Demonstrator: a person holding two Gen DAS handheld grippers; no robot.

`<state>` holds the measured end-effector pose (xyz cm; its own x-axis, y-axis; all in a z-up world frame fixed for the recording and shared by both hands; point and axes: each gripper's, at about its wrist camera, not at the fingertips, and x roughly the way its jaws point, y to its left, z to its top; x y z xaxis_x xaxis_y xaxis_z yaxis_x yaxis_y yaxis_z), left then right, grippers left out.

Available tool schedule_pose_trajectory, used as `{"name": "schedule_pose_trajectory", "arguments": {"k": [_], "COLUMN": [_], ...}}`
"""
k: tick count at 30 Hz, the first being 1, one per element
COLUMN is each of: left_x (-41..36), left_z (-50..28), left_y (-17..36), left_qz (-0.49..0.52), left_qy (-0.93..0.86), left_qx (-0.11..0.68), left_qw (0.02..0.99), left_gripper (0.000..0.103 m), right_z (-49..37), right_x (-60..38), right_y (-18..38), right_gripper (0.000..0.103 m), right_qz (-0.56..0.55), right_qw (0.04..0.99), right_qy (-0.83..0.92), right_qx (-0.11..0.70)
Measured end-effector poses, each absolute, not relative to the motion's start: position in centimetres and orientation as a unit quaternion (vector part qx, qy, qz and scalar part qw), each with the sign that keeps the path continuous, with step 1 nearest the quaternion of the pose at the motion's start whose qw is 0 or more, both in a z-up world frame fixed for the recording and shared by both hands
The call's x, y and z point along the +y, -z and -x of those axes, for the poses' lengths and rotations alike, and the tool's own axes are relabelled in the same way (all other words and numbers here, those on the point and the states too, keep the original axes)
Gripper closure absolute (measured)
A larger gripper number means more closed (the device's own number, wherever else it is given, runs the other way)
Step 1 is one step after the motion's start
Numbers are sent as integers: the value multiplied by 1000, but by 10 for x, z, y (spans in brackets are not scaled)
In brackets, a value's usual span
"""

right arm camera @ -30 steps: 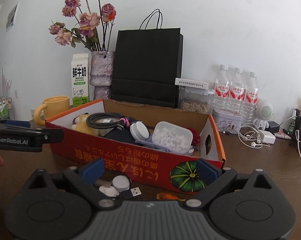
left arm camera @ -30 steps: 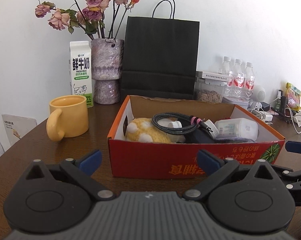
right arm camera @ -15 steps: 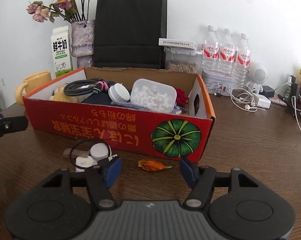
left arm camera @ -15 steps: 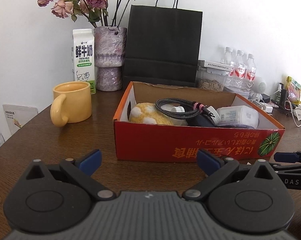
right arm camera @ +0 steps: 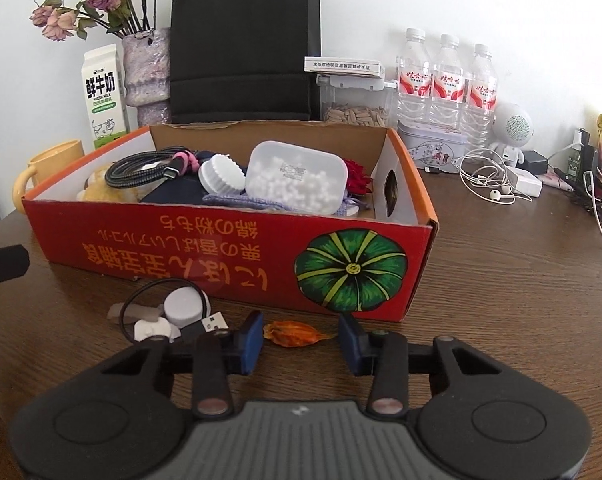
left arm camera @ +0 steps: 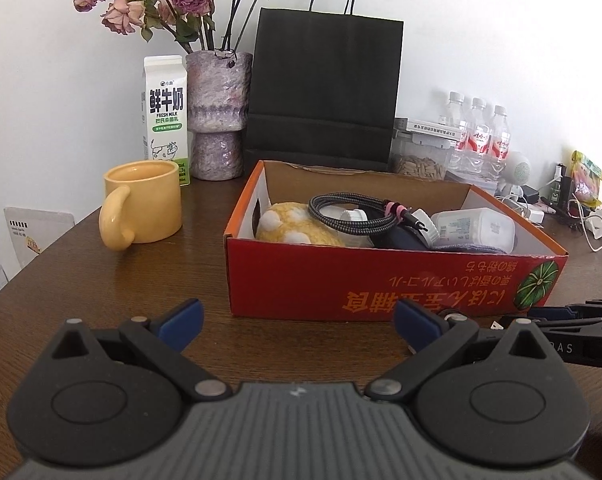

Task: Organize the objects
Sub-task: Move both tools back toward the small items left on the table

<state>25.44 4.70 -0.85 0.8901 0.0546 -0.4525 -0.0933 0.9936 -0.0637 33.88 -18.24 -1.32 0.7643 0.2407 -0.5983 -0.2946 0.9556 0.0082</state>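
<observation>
A red cardboard box [left arm camera: 381, 280] [right arm camera: 229, 248] stands on the brown table and holds a braided cable [left arm camera: 353, 212], a yellow plush, a white lidded case [right arm camera: 297, 178] and other small items. In front of it lie an orange dried petal [right arm camera: 295, 333] and a white charger puck with a black USB cable [right arm camera: 183, 306]. My right gripper [right arm camera: 300, 340] is open, its fingers on either side of the petal, low over the table. My left gripper [left arm camera: 297, 320] is open and empty in front of the box.
A yellow mug [left arm camera: 143, 204], a milk carton [left arm camera: 165, 116], a vase of dried roses [left arm camera: 219, 116] and a black paper bag [left arm camera: 325, 88] stand behind the box. Water bottles [right arm camera: 447, 76], a seed jar, earphones [right arm camera: 489, 176] and chargers crowd the right.
My right gripper has dropped toward the table and narrowed its jaws around the orange petal. My left gripper has pulled back from the box.
</observation>
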Motion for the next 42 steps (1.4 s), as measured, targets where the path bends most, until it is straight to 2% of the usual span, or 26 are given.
{"name": "schedule_pose_trajectory", "arguments": {"k": [13,33,36,41,42], "left_x": [39,-38,-54,-74,-78], "left_z": [-258,-251,-254,-265,-267], "left_y": [15,18,19,24,25], "left_qz": [35,-52,-66,-80,-84], "left_qy": [-9,109,130,156,156], "left_qx": [245,212,213,234,238], "left_qw": [969,970,966,956,955], "left_gripper": [0,1,9,38,40], "right_z": [-323,-304,-303,-302,-302], "right_x": [-181,-210,-216,-228,-230], "right_y": [5,-14,-17,-20,-21], "right_gripper": [63,63,63,63,63], "right_qz": [53,9,1,-9,-12], "right_qw": [949,960,961,963,963], "right_qy": [-150,-155,-155,-151,-151], "right_qx": [272,234,230,224,223]}}
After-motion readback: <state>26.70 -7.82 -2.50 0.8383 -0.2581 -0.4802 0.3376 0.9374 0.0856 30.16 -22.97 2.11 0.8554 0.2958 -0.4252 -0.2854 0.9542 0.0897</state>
